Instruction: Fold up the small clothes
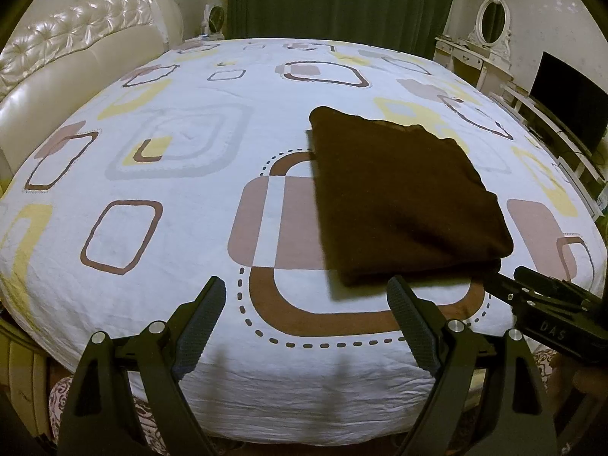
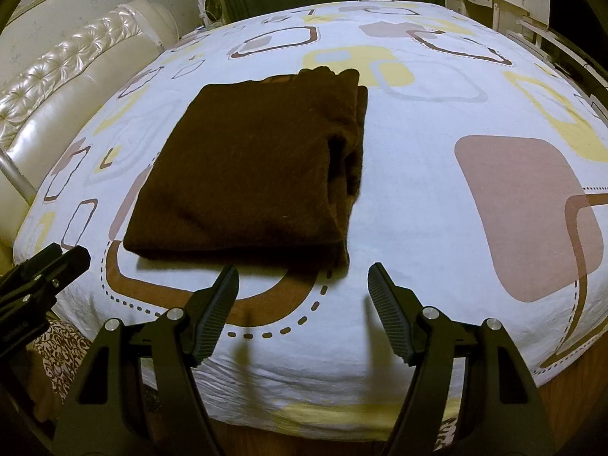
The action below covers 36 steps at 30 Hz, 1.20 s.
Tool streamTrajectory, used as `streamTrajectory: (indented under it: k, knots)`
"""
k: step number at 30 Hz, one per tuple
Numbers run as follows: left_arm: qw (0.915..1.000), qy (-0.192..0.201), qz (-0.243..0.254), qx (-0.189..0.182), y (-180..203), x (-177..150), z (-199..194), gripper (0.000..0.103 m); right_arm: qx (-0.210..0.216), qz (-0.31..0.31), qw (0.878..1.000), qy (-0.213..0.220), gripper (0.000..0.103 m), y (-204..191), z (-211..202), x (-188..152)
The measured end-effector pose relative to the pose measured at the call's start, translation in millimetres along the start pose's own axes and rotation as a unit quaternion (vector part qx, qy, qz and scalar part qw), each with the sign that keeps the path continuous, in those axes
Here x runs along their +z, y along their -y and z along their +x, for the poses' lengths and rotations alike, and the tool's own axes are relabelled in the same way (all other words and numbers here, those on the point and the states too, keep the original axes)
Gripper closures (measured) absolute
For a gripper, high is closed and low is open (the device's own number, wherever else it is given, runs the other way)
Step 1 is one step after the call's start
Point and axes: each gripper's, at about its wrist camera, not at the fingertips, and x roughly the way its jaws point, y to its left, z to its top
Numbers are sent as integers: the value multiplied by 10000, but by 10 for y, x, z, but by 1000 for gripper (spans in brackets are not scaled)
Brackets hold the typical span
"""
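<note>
A dark brown folded garment (image 2: 250, 167) is seen lying flat on the bed sheet (image 2: 410, 197), which is white and printed with brown, pink and yellow rounded squares; what kind of garment it is cannot be made out, since only its outer layer and some bunched layers along its right edge are shown. The left gripper (image 1: 306, 300) is held with its jaws spread wide and nothing between them, just short of the garment's near edge; the right gripper (image 2: 303, 281) is likewise held apart and empty, close to the garment's near right corner, with no contact visible. In the left wrist view the garment's near right corner is partly covered by the right gripper's body; the tufted cream headboard (image 1: 76, 57), the green curtain (image 1: 342, 0) and the white dressing table (image 1: 478, 53) are cut off by the fisheye rim.
</note>
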Motion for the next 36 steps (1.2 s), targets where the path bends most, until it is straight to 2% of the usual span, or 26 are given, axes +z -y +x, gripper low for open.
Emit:
streamTrajectory:
  k: [27, 30, 31, 33, 36]
  knots:
    - [10000, 10, 8, -19, 14, 6, -40, 17, 14, -16, 10000, -62, 33, -13, 34, -20]
    - [9998, 41, -134, -141, -8, 19, -60, 12, 17, -20, 10000, -62, 33, -17, 34, -22]
    - [9998, 78, -152, -60, 2, 25, -77, 11, 19, -24, 10000, -60, 33, -20, 34, -22]
    - [9993, 159, -46, 325, 53, 44, -139, 11, 23, -33, 10000, -50, 33, -22, 35, -29]
    - [9992, 385, 120, 38, 84, 128, -282, 11, 45, 2, 9999, -92, 33, -18, 51, -36]
